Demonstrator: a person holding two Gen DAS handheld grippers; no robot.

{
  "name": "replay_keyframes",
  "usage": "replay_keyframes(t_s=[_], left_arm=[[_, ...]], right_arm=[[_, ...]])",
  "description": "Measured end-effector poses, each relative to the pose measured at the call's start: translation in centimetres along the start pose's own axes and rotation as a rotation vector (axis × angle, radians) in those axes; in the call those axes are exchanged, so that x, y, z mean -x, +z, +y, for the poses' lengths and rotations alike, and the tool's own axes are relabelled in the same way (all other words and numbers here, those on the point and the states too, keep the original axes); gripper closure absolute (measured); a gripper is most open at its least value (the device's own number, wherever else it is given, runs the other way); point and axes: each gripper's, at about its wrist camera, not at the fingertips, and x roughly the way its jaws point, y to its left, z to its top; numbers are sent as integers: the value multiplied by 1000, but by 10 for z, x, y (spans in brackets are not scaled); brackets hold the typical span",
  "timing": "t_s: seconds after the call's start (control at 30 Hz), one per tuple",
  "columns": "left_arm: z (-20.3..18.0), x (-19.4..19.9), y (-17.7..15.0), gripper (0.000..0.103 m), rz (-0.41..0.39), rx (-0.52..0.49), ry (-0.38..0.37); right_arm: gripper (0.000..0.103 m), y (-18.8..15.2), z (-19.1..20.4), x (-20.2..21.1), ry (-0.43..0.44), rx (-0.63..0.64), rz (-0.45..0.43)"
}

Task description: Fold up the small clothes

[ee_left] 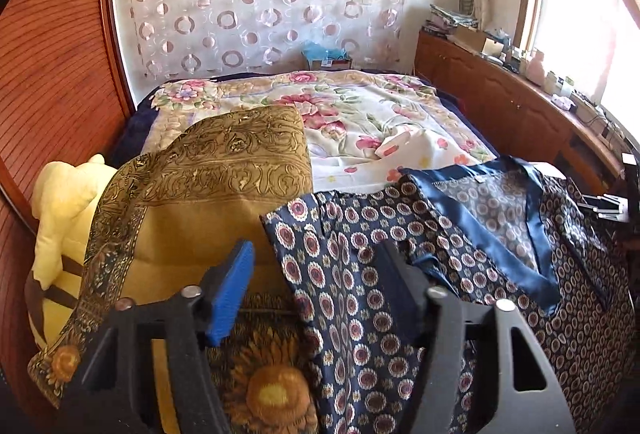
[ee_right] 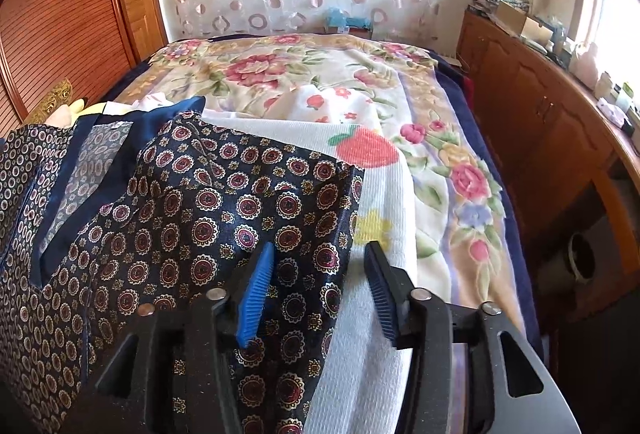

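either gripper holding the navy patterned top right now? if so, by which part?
Nothing held. The left gripper and right gripper are both open, jaws apart, over the navy patterned top, each near a side edge.

a: your light is daylight from the window on the right, and it's blown out to plain white in both views.

b: so you get glare there, and on the satin garment too, which shows a pale sheen.

a: yes. the bed is bright and sharp; the hand-held gripper bodies sit dark and soft. your edges bow hard, with black corners.
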Motion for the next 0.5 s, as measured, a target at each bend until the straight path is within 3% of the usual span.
replay_keyframes(t_s=[0.17,0.5], left_arm=[[2,-7,2,60,15,0,-10],[5,-12,-2,61,35,24,1]], right_arm=[[42,1,1,-1,-6,13,6],[40,2,1,-2,-7,13,6]])
